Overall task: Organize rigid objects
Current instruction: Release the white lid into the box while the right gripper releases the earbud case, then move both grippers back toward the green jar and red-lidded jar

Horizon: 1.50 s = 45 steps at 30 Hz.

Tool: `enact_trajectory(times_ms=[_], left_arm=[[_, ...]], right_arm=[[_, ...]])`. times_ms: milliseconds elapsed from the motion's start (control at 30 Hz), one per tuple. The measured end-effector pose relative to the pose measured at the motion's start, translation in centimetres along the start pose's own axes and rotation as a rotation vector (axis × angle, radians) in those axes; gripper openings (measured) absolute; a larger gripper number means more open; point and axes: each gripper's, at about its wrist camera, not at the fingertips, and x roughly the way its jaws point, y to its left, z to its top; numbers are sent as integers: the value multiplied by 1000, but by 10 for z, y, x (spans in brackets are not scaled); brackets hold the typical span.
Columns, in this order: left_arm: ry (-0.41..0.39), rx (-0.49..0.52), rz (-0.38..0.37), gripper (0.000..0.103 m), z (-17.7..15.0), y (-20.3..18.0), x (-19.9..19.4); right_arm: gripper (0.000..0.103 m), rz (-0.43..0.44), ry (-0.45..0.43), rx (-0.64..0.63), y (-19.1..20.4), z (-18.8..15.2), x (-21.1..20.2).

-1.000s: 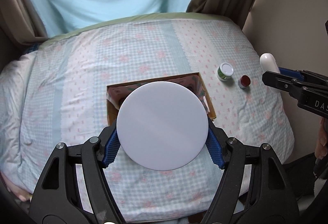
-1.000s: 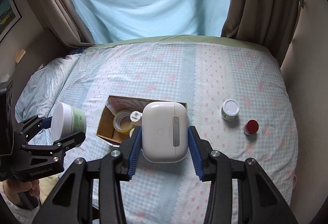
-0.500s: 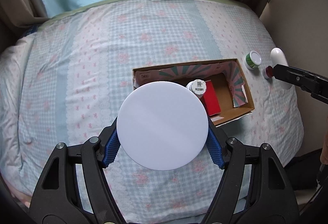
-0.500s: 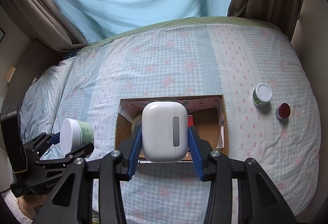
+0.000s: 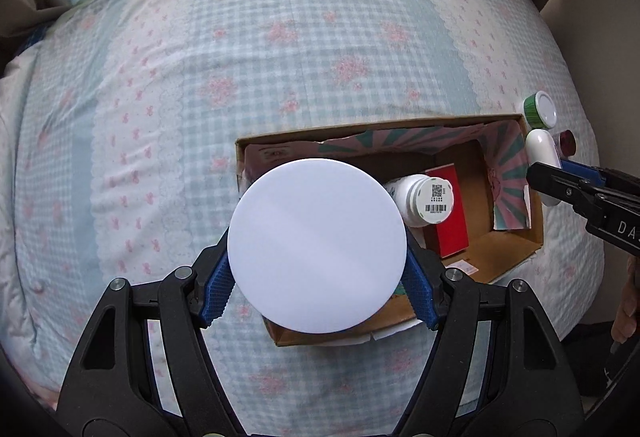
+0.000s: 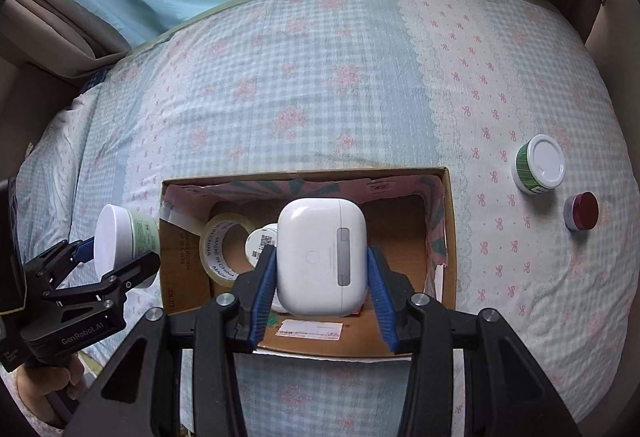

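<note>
While both tools are hanging over the bed [image 5: 280, 57]:
Left tool [image 5: 318, 287]: clamping a white-lidded jar [image 5: 318, 251], above the cardboard box [image 6: 448, 237] near corner
Right tool [image 6: 320, 289]: gripping a white case [image 6: 322, 257], directly over the box interior, nearer a drop

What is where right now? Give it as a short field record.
surface: bed
box: open, holds tape, bottle, red pack
left gripper: shut on green jar, over the box's left side
right gripper: shut on white case, over the box
outside box: green tub, red cap
</note>
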Motion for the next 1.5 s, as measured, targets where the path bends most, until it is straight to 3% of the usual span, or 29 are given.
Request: enact_trajectory(times_ms=[267, 500, 633, 667, 733, 767, 800, 867, 1233, 1500], left_arm=[[114, 46, 25, 69, 9, -4, 54], [153, 142, 80, 69, 28, -17, 77], [201, 166, 53, 70, 34, -24, 85], [201, 173, 56, 72, 35, -27, 85], [173, 183, 64, 103, 35, -30, 78], [151, 184, 60, 103, 35, -31, 73], [147, 184, 60, 103, 35, -31, 69], [145, 178, 59, 103, 33, -29, 67], [93, 105, 43, 103, 27, -18, 29], [6, 79, 51, 103, 3, -12, -23]], right_arm=[[41, -19, 107, 91, -25, 18, 58], [41, -35, 155, 132, -41, 33, 83], [41, -32, 185, 131, -41, 37, 91], [41, -37, 192, 131, -41, 37, 92], [41, -37, 208, 137, -42, 38, 96], [50, -29, 212, 145, -42, 38, 97], [74, -23, 208, 153, -43, 38, 97], [103, -18, 168, 169, -46, 38, 92], [103, 48, 75, 194, -40, 34, 64], [103, 68, 32, 187, -24, 16, 24]])
